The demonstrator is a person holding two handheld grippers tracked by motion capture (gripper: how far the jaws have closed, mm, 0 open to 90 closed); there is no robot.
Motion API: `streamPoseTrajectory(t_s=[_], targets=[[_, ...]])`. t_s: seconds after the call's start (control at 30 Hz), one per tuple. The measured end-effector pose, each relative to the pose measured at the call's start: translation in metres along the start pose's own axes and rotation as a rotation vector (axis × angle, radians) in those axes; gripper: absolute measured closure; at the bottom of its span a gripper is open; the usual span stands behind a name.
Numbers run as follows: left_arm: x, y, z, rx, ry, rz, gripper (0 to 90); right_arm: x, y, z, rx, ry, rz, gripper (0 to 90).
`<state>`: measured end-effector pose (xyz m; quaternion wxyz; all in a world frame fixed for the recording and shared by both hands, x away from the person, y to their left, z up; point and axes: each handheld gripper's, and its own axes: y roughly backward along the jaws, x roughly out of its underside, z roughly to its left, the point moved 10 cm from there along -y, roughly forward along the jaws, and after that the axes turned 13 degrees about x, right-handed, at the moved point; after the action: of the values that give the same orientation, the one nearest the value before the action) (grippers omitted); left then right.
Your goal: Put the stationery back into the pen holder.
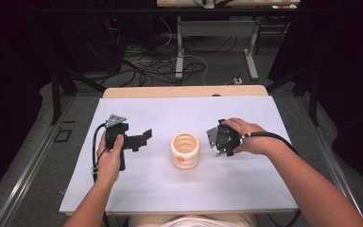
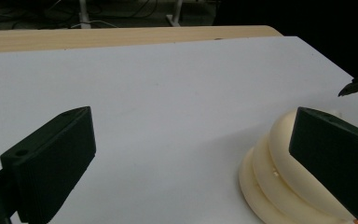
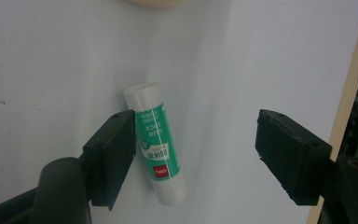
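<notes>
A cream ribbed cup [image 1: 185, 150] stands mid-table, with a small orange object at its front rim; its side also shows as the cream ribbed cup [image 2: 279, 172] in the left gripper view. My left gripper [image 1: 144, 136] is open, left of the cup, jaws pointing right toward it. A green-and-white glue stick [image 3: 157, 141] lies flat on the white board under my right gripper [image 3: 196, 154]. That right gripper [image 1: 217, 144] points down, open, with the stick between its jaws, close by the left jaw.
The white board [image 1: 179, 189] covers a wooden table [image 1: 184, 91]. Beyond it are metal table legs [image 1: 179, 52] and cables [image 1: 146, 64] on the floor. Dark frame posts stand at both sides.
</notes>
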<state>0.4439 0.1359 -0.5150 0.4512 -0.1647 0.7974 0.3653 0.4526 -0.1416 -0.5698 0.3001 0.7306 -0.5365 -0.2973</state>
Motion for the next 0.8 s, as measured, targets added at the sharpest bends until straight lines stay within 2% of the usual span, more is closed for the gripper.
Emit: streamPoseTrajectory(t_s=[0.03,0.07,0.13,0.2,0.23,0.3,0.33,0.43,0.53,0.63,0.7,0.77,0.8], targets=[[0.0,0.0,0.0,0.001,0.0,0.0,0.5,0.001,0.0,0.001,-0.011,0.0,0.013,30.8],[0.0,0.0,0.0,0.001,0.003,-0.001,0.5,-0.001,-0.001,0.002,-0.009,-0.003,-0.001,31.7],[0.0,0.0,0.0,0.002,0.005,0.0,0.6,0.001,-0.003,0.007,-0.042,0.03,0.006,35.7],[0.0,0.0,0.0,0.003,0.005,0.0,0.6,0.001,-0.004,0.009,-0.048,0.035,0.006,36.4],[0.0,0.0,0.0,0.002,0.004,0.0,0.5,0.004,-0.005,0.014,-0.082,0.043,0.029,38.9],[0.0,0.0,0.0,0.004,0.005,0.001,0.6,0.003,-0.007,0.016,-0.079,0.042,0.018,39.7],[0.001,0.0,0.0,0.004,0.005,0.003,0.6,0.004,-0.009,0.016,-0.084,0.06,0.016,41.0],[0.001,-0.001,0.001,0.005,0.005,0.004,0.6,0.006,-0.011,0.02,-0.116,0.079,0.039,42.6],[0.001,-0.001,0.001,0.006,0.007,0.005,0.6,0.005,-0.018,0.021,-0.113,0.101,0.029,44.8],[0.001,0.0,0.001,0.006,0.005,0.003,0.6,0.005,-0.019,0.022,-0.124,0.103,0.037,45.3],[0.0,0.0,0.001,0.005,0.005,0.003,0.6,0.003,-0.023,0.022,-0.094,0.091,0.012,46.3],[0.0,0.0,0.001,0.006,0.004,0.002,0.6,0.008,-0.021,0.024,-0.143,0.126,0.054,48.1],[0.0,0.0,0.0,0.007,0.004,0.002,0.6,0.009,-0.022,0.024,-0.145,0.128,0.056,48.2]])
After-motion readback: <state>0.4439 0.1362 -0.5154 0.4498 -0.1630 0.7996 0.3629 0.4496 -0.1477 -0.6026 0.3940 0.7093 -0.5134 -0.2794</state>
